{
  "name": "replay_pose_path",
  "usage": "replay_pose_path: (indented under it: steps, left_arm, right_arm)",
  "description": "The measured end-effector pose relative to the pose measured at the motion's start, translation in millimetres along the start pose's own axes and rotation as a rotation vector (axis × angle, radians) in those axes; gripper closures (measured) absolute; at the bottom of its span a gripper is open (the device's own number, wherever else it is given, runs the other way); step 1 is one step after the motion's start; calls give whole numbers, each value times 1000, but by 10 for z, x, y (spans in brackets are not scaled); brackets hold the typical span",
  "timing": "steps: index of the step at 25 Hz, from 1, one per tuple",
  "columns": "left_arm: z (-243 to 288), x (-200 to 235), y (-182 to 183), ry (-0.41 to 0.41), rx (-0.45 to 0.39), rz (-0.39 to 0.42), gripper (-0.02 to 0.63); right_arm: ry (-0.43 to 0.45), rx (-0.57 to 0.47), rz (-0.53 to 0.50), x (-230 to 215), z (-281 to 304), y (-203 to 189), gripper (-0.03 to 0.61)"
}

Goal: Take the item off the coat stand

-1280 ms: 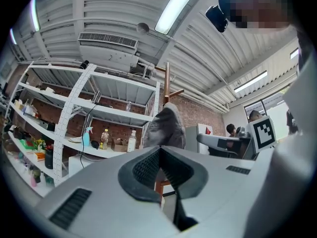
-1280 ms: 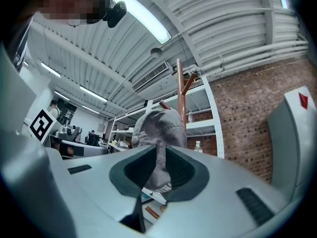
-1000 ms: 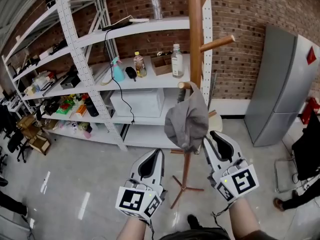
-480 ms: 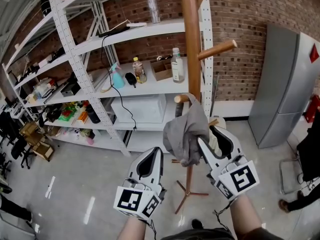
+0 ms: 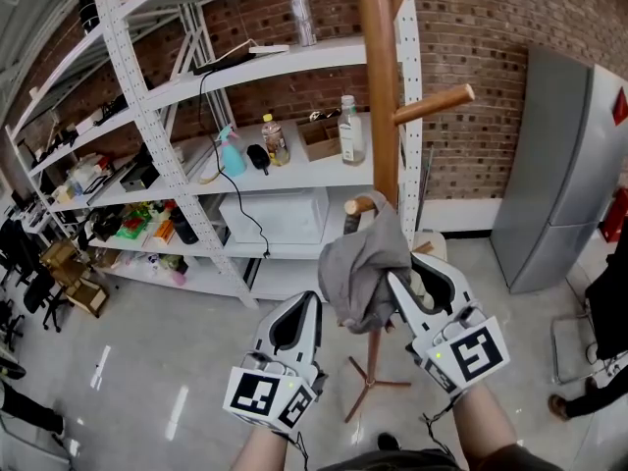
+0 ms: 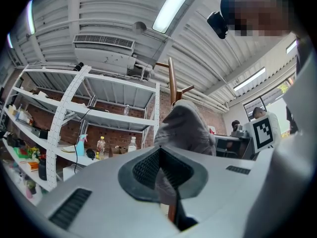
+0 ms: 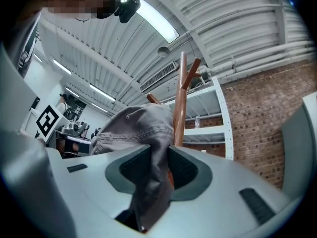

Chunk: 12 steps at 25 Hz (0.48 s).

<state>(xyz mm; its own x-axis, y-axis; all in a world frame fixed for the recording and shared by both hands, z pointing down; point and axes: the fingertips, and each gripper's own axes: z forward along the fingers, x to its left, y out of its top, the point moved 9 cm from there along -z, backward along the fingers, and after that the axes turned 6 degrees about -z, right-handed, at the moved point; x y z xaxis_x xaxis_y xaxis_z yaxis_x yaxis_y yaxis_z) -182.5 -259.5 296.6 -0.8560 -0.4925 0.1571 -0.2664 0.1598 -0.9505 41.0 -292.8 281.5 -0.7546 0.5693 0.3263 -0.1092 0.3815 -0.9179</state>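
Observation:
A grey cap (image 5: 363, 268) hangs on a low peg (image 5: 358, 205) of the wooden coat stand (image 5: 378, 86). My right gripper (image 5: 407, 269) is at the cap's lower right edge. In the right gripper view the cap's cloth (image 7: 148, 167) runs down between the pads of the right gripper (image 7: 159, 152), whose jaws are closing on it. My left gripper (image 5: 299, 300) hangs lower left of the cap, apart from it, jaws together and empty. The left gripper view has the cap (image 6: 185, 125) beyond the left gripper (image 6: 159, 151).
White metal shelving (image 5: 245, 165) with bottles, a spray bottle and a cable stands behind the stand against a brick wall. A grey cabinet (image 5: 564, 165) is at the right. The stand's feet (image 5: 378, 386) spread on the grey floor below my hands.
My right gripper rose from below the cap to its lower edge, and the cloth is now bunched and pulled toward it. The left gripper has barely moved.

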Motion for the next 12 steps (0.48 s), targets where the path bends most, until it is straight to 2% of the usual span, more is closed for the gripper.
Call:
replay_pose_path:
  steps: [6, 12]
  left_arm:
    - [10, -16, 5, -1, 4, -3, 607]
    - [-4, -14, -1, 4, -5, 12, 607]
  right_arm:
    - [3, -11, 15, -3, 8, 19, 526]
    - [-6, -57, 25, -25, 10, 17, 541]
